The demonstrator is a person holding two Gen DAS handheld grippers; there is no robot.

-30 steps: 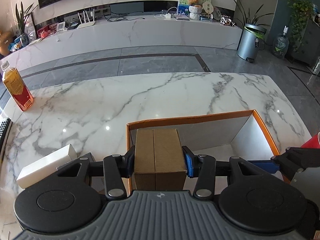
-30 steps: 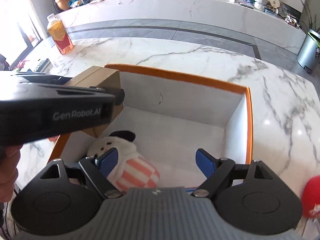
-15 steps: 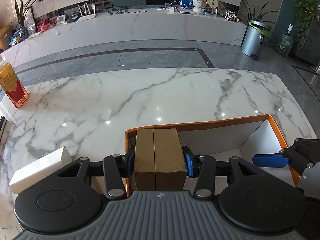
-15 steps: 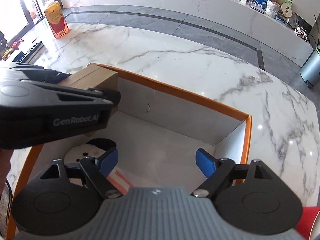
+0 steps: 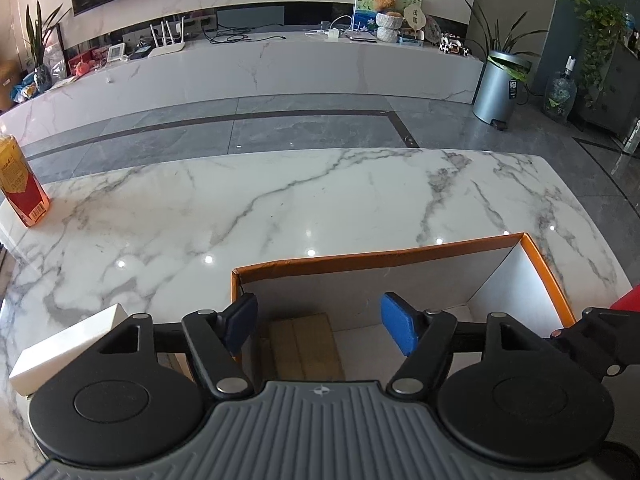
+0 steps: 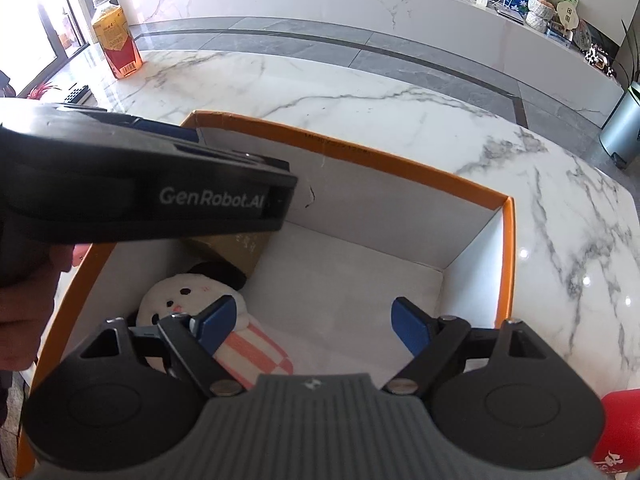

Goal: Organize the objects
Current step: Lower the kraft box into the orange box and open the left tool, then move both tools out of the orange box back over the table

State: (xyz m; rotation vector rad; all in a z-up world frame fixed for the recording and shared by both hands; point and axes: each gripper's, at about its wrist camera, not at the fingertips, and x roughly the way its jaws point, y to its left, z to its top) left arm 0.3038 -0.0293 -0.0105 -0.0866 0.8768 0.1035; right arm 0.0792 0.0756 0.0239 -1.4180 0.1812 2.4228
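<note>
— Where do we stand with the left hand-held gripper (image 5: 320,326)?

— We see its jaws spread; they have just been opening, and nothing sits between the blue pads. The brown cardboard box (image 5: 306,346) lies below them on the floor of the orange-rimmed box (image 5: 376,255), in its near-left corner, clear of both pads.

— And the right hand-held gripper (image 6: 316,320)?

— We see it spread wide as well, pinching nothing, tilted down over the same orange-rimmed box. Its left pad overlaps the snowman plush (image 6: 192,300) in the picture, but we cannot tell whether it touches it; the plush lies on the white floor beside the cardboard box.

— What else do we have on the worktop (image 5: 320,200)?

— A white box (image 5: 68,344) just left of the orange-rimmed box, and an orange drink carton (image 5: 20,188) standing upright well apart at the far-left edge. At the lower right we make out something red (image 6: 618,432), cut off by the frame.
</note>
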